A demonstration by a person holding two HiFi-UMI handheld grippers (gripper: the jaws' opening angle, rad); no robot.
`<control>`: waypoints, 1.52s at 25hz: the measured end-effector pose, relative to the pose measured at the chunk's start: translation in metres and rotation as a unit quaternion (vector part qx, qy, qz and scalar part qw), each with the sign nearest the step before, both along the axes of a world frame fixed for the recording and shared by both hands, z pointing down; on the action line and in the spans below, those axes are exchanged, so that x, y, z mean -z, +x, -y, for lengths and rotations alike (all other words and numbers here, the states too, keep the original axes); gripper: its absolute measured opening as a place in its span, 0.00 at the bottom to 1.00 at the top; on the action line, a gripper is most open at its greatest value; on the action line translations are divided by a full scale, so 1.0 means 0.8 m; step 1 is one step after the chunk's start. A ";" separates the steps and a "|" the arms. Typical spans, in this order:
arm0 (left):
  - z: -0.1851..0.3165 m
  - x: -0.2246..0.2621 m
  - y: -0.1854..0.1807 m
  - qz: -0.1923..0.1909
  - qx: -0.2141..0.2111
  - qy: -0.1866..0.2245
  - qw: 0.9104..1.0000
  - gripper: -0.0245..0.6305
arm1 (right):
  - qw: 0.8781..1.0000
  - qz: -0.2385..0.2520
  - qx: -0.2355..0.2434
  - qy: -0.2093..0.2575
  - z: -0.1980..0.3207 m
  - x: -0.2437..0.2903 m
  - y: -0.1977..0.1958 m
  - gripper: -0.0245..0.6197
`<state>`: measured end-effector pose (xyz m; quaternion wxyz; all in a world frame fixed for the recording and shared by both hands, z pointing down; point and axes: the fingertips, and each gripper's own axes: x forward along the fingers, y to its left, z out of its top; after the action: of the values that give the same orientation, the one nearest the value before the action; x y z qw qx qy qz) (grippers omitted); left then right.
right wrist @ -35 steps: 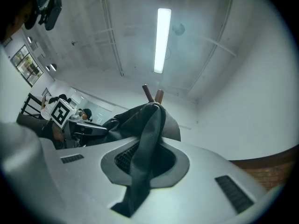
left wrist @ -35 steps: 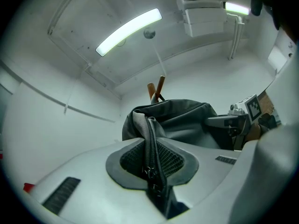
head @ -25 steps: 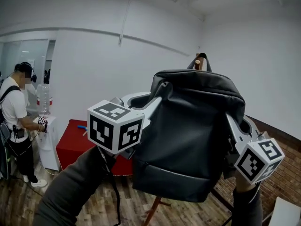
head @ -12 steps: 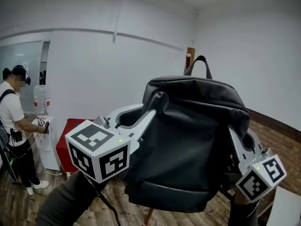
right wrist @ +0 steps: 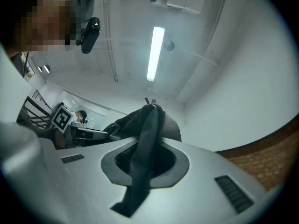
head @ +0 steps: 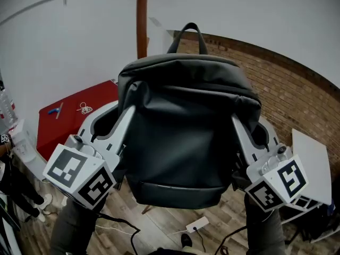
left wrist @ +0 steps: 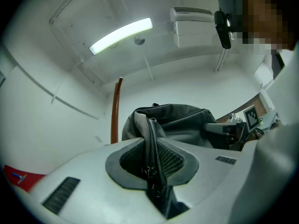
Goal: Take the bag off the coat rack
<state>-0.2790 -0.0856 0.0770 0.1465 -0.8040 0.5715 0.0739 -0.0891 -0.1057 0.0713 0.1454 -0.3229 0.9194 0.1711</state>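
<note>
A black backpack (head: 186,126) hangs in the air between my two grippers. The left gripper (head: 126,122) is shut on a zippered fold (left wrist: 150,143) of its left side. On the bag's right side, the right gripper (head: 238,127) is shut on a dark strap-like fold (right wrist: 145,139). The bag's top handle loop (head: 187,32) stands free, to the right of the wooden coat rack pole (head: 141,23), and does not touch it. The pole also shows behind the bag (left wrist: 173,122) in the left gripper view, as the rack pole (left wrist: 115,111).
A red table (head: 74,113) with small items stands behind at the left. A brick wall (head: 289,84) runs along the right, with a white board (head: 314,161) near it. A white power strip (head: 197,225) and cables lie on the wooden floor below.
The bag's handle has come off the top of the rack pole and now sits to the right of it. The head view has tilted down. Both grips are unchanged.
</note>
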 end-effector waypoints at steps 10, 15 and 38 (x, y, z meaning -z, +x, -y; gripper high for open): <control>0.057 -0.130 0.119 -0.009 -0.052 -0.032 0.998 0.14 | 0.996 0.004 -0.071 -0.049 0.022 -0.122 0.120 0.08; 0.079 -0.200 0.181 -0.006 -0.079 -0.021 0.997 0.14 | 0.991 0.041 -0.118 -0.056 0.031 -0.200 0.184 0.08; 0.219 -0.283 0.419 0.008 -0.141 -0.047 0.989 0.14 | 0.969 0.050 -0.224 -0.090 0.126 -0.273 0.409 0.08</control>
<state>0.0560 -0.2605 0.3032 0.1007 -0.8832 0.4541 0.0604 0.2380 -0.2062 0.2896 0.1196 -0.5408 0.8267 0.0992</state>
